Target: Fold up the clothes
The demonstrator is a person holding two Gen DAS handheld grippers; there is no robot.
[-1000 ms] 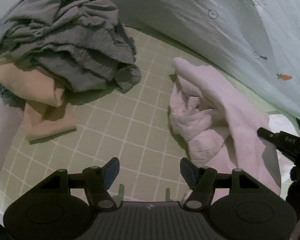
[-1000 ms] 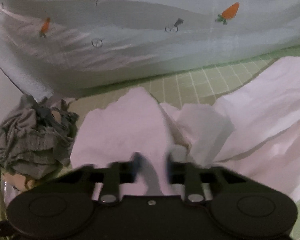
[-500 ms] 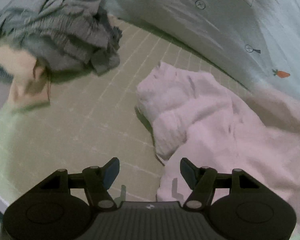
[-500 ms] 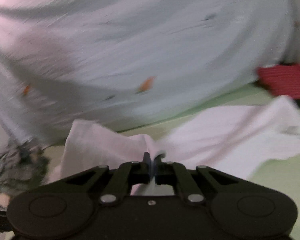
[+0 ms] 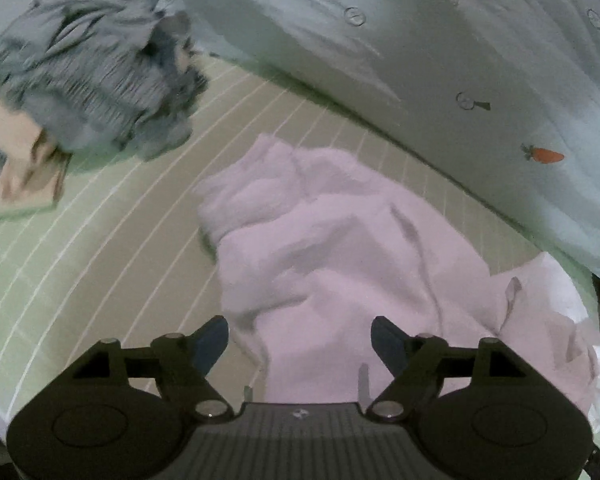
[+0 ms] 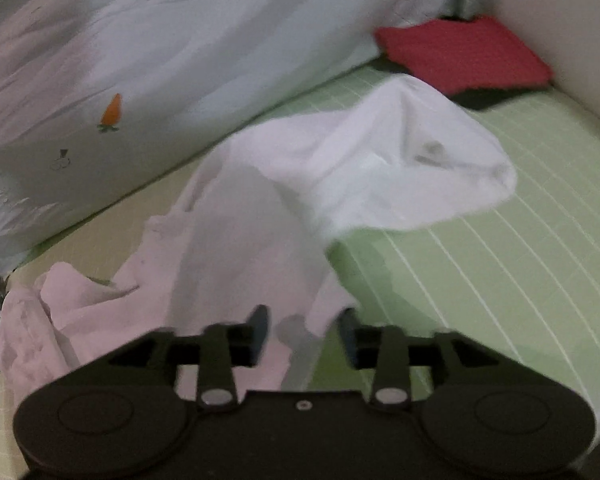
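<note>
right hand-held gripper (image 6: 303, 334) blurred, parted over pink garment (image 6: 236, 240).

In front of me the pale pink garment (image 5: 340, 248) lies crumpled and unfolded on the green gridded mat, bunched in soft ridges at its far left end. Far left, a rumpled grey heap (image 5: 92, 76) sits on a folded peach piece (image 5: 28, 184).

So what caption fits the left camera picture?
Open left gripper above a crumpled pink garment, grey clothes pile behind.
</note>
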